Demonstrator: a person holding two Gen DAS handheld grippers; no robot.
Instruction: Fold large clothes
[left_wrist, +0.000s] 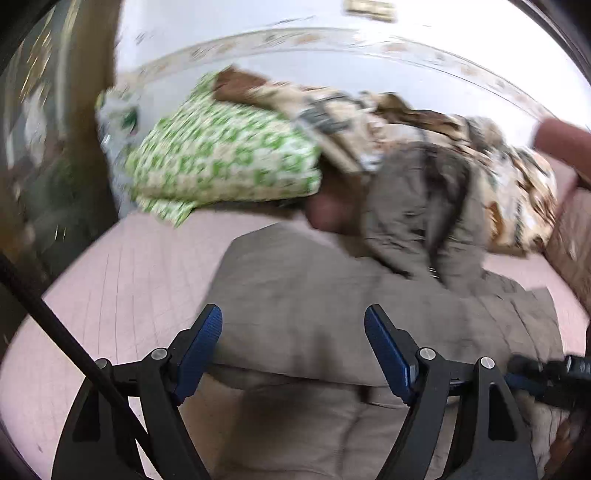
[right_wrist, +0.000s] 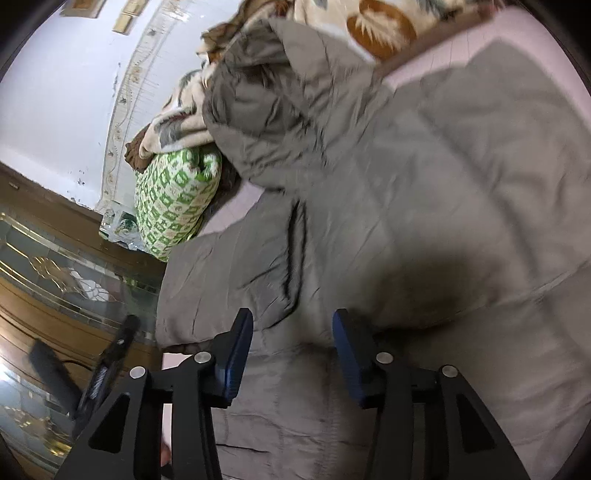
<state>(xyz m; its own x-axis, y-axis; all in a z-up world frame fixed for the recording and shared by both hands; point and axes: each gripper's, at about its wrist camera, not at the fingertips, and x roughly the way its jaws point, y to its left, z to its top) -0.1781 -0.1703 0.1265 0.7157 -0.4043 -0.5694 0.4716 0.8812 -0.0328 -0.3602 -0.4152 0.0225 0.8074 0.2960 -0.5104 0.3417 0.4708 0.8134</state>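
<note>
Grey quilted jacket (left_wrist: 314, 295), spread flat on the pink bedsheet (left_wrist: 122, 295), long axis running away from both cameras toward the pile of bedding at the far side. Far end bunched into a crumpled hump (left_wrist: 417, 214), seemingly hood or collar, resting against the floral blanket (left_wrist: 509, 192). Near end folded over itself, a doubled edge lying across the view just ahead of the left gripper (left_wrist: 293, 347). In the right wrist view the same jacket (right_wrist: 424, 184) filling most of the frame, a dark seam or zipper line (right_wrist: 295, 251) running lengthwise, one corner reaching the bed edge at the left.

Left gripper spread wide, blue pads (left_wrist: 201, 347) apart, the folded edge lying between and under them; not clear whether touching cloth. Right gripper (right_wrist: 291, 354) likewise parted, narrower gap, hovering low over the near part of the jacket, nothing pinched between the pads (right_wrist: 236, 362).

Green-and-white patterned pillow (left_wrist: 221, 158) just left of the crumpled hump, against the white wall (left_wrist: 332, 70). Wooden cabinet with glass panels (right_wrist: 55, 266) beside the bed.
</note>
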